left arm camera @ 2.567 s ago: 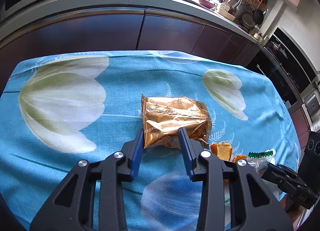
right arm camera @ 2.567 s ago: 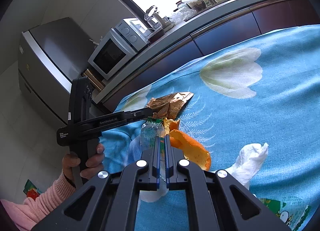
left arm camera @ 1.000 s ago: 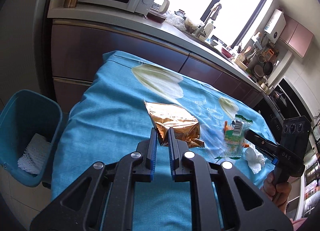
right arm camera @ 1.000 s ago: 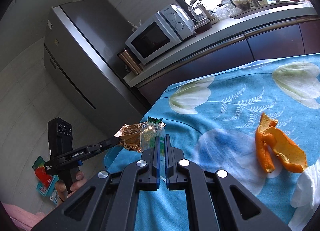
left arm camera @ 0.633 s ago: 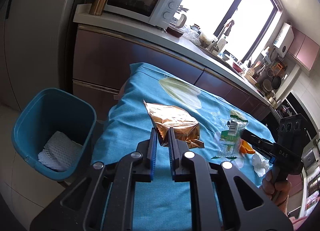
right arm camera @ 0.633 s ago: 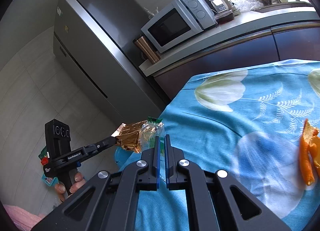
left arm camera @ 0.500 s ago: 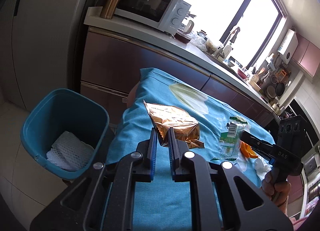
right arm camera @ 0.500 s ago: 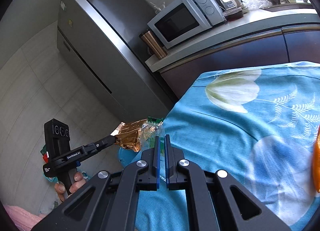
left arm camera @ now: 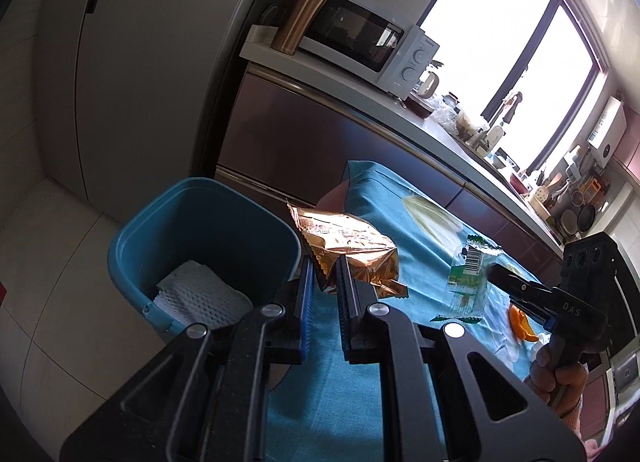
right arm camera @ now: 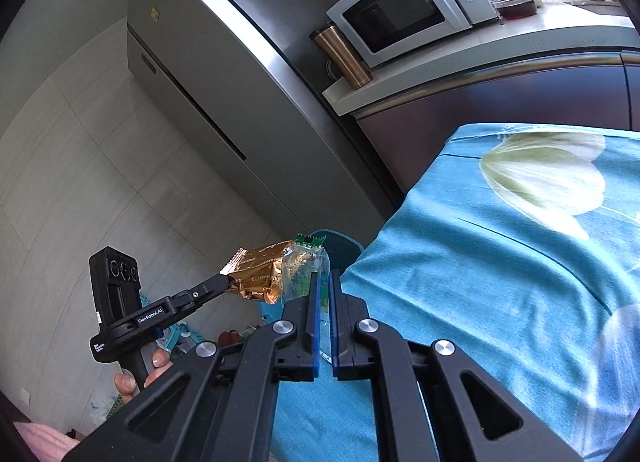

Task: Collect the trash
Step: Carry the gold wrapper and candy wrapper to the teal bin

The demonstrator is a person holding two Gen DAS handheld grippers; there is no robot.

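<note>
Left claw [left arm camera: 322,282] clamped on gold foil snack bag [left arm camera: 348,248], bag hanging beside rim of blue bin [left arm camera: 132,230], not yet over opening. Right claw [right arm camera: 324,294] pinching clear green-edged wrapper [right arm camera: 304,262], above worktop [right arm camera: 500,282] edge. Risk: early release drops bag outside bin; light wrappers may drift. White foam net [left arm camera: 200,294] already in bin. Orange peel [left arm camera: 520,322] left on worktop. Nothing blocking bin.

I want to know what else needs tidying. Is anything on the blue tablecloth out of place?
Yes. Orange peel lies loose on the tablecloth, beyond the clear wrapper in the right gripper. It looks like leftover trash.
</note>
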